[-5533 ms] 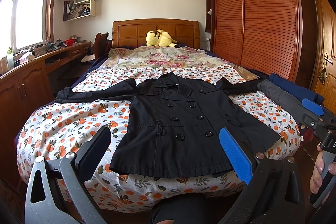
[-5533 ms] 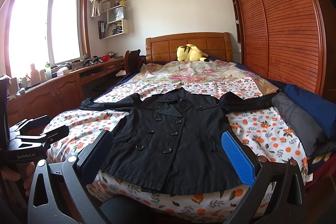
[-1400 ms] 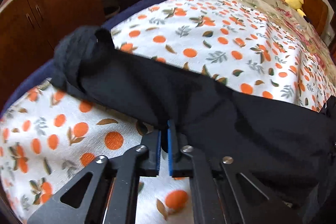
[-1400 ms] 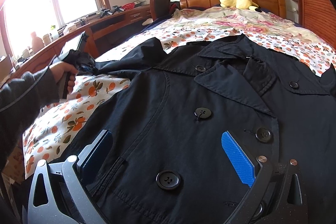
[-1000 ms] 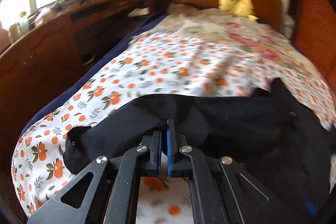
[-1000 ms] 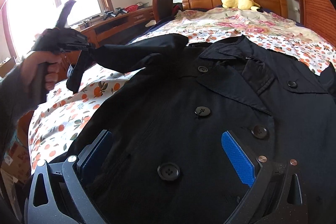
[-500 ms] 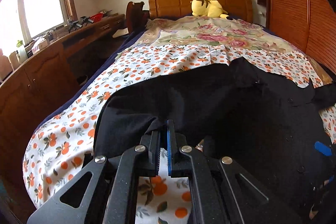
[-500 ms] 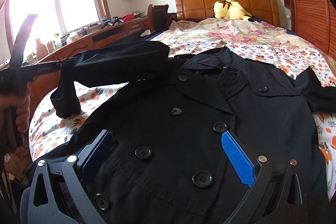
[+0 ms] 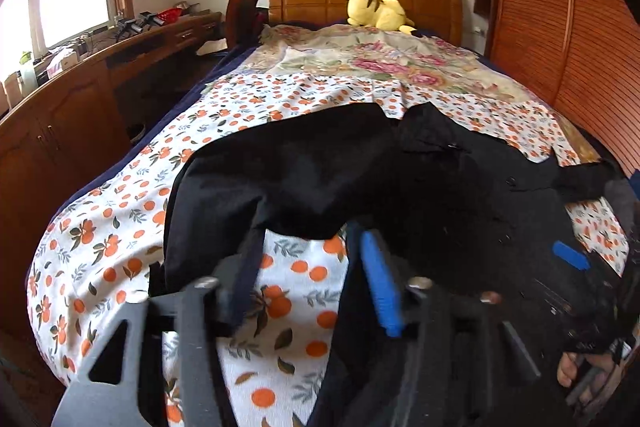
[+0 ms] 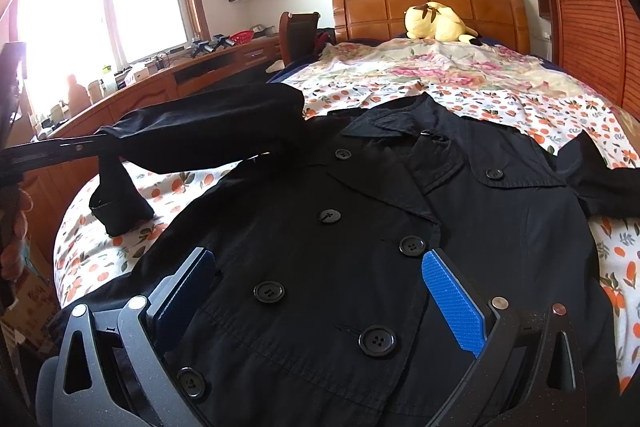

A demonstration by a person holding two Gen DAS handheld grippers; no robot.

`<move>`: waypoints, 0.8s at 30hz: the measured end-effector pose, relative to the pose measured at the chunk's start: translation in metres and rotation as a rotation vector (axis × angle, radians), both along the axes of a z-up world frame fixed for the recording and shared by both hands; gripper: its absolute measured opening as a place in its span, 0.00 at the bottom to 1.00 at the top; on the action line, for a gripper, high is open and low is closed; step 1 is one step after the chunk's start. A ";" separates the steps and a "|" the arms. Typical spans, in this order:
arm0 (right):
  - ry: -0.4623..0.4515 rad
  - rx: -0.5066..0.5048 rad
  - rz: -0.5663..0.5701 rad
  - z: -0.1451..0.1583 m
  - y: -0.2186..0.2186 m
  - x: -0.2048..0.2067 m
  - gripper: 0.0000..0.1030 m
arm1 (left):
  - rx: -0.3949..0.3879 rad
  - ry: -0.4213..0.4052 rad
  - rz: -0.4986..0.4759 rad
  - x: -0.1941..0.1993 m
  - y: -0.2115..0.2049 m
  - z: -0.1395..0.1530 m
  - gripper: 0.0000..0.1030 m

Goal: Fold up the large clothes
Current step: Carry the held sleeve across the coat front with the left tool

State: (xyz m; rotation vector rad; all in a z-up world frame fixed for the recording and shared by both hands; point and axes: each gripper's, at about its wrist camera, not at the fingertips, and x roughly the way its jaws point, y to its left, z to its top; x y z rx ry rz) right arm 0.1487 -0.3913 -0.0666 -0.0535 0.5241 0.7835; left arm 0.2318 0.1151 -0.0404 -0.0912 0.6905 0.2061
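A black double-breasted coat (image 10: 360,227) lies face up on the bed (image 9: 120,227). Its left sleeve (image 10: 208,123) is lifted off the sheet and swung toward the coat's body, and the cuff (image 10: 116,203) hangs down. In the left wrist view my left gripper (image 9: 312,267) sits right under the sleeve (image 9: 288,179). Its jaws are opening, the sleeve's edge is just past the fingertips, and the pads no longer press on it. My right gripper (image 10: 316,295) hovers open low over the coat's buttoned front, holding nothing. The other sleeve (image 10: 600,195) lies out to the right.
A yellow plush toy (image 9: 378,11) rests by the wooden headboard. A long wooden desk (image 9: 60,107) under the window runs along the bed's left side, with a chair (image 10: 298,35) at its far end. A slatted wardrobe (image 9: 560,27) stands on the right.
My left gripper carried the sleeve up and across toward the coat's body, and its jaws have parted from shut. The right gripper stayed over the coat front.
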 end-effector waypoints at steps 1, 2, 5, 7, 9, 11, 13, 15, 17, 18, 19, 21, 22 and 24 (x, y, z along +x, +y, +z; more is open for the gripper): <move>-0.001 -0.002 -0.001 0.000 0.000 -0.001 1.00 | -0.001 -0.007 -0.005 -0.005 0.000 0.001 0.71; -0.001 -0.001 0.000 0.001 0.000 0.000 1.00 | 0.002 -0.013 -0.003 -0.008 0.000 0.002 0.75; -0.004 0.001 0.001 0.003 -0.001 0.000 1.00 | 0.009 -0.031 0.022 -0.017 0.007 0.005 0.75; -0.006 0.002 0.003 0.003 -0.002 0.000 1.00 | 0.011 -0.041 0.042 -0.022 0.014 0.003 0.75; -0.007 0.002 0.005 0.003 -0.003 0.000 1.00 | 0.009 -0.035 0.064 -0.024 0.023 -0.003 0.75; -0.008 0.001 0.008 0.004 -0.003 0.001 1.00 | -0.004 -0.024 0.077 -0.025 0.031 -0.011 0.75; -0.012 -0.002 0.010 0.004 -0.003 0.001 1.00 | -0.021 -0.010 0.091 -0.025 0.038 -0.023 0.75; -0.016 -0.005 0.012 0.004 -0.004 0.001 1.00 | -0.024 0.018 0.104 -0.022 0.044 -0.036 0.75; -0.018 -0.009 0.009 0.004 -0.004 0.002 1.00 | -0.024 0.041 0.114 -0.021 0.048 -0.047 0.75; -0.019 -0.009 0.009 0.004 -0.005 0.002 1.00 | -0.030 0.056 0.122 -0.020 0.050 -0.055 0.75; -0.018 -0.009 0.007 0.004 -0.005 0.002 1.00 | -0.036 0.066 0.127 -0.019 0.053 -0.060 0.75; -0.019 -0.013 0.006 0.004 -0.005 0.002 1.00 | -0.042 0.089 0.138 -0.021 0.059 -0.071 0.75; -0.020 -0.016 0.005 0.005 -0.005 0.001 1.00 | -0.040 0.105 0.146 -0.022 0.062 -0.076 0.75; -0.027 -0.021 0.002 0.006 -0.007 -0.003 1.00 | -0.057 0.134 0.154 -0.023 0.068 -0.089 0.75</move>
